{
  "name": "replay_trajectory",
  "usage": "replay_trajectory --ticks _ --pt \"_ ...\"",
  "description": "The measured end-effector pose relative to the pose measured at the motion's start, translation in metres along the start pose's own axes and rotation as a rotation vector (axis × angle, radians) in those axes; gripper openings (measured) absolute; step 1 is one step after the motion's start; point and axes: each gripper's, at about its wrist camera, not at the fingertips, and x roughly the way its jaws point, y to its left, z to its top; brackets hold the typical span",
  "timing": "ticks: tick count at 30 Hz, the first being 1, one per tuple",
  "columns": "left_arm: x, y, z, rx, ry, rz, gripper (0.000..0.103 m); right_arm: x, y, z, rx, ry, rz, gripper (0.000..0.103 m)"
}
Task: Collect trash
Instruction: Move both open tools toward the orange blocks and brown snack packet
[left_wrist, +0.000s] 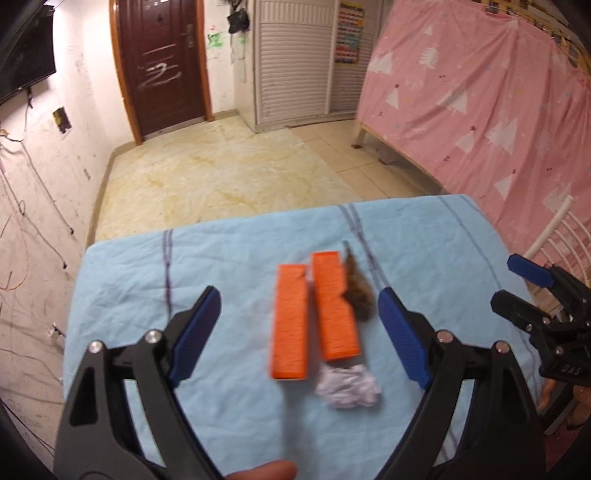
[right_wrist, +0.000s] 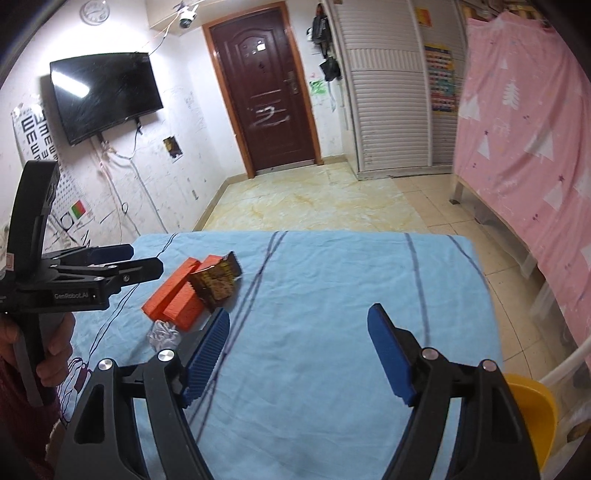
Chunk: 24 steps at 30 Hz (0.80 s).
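Observation:
On the light blue cloth (left_wrist: 221, 258) two orange boxes (left_wrist: 290, 321) (left_wrist: 334, 306) lie side by side. A brown crinkled wrapper (left_wrist: 360, 291) rests against the right one, and a crumpled white paper (left_wrist: 349, 387) lies just in front of them. My left gripper (left_wrist: 299, 299) hovers above this pile, open, its blue pads either side of the boxes without touching. In the right wrist view the boxes (right_wrist: 168, 291), wrapper (right_wrist: 218, 280) and paper (right_wrist: 164, 334) sit to the left. My right gripper (right_wrist: 299, 315) is open over bare cloth, holding nothing.
A yellow container (right_wrist: 532, 406) sits at the table's right edge, beside a white chair back (left_wrist: 554, 236). A pink-draped bed (right_wrist: 517, 147) stands to the right, with tiled floor (right_wrist: 314, 199) beyond the table. A hand (right_wrist: 55, 347) holds the left gripper's handle.

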Motion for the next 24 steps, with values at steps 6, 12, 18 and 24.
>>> replay_trajectory --ticks 6,12,18,24 --pt "0.013 0.019 -0.004 -0.025 0.038 0.053 0.083 0.016 0.019 0.005 -0.034 0.027 0.013 0.073" --pt "0.029 0.022 -0.008 -0.018 0.080 0.095 0.083 0.028 0.034 0.006 -0.057 0.047 0.016 0.075" --pt "0.037 0.021 -0.007 -0.015 0.090 0.069 0.073 0.040 0.045 0.010 -0.074 0.062 0.018 0.078" --pt "0.037 0.018 -0.009 -0.014 0.078 0.009 0.057 0.050 0.050 0.015 -0.058 0.063 0.016 0.081"
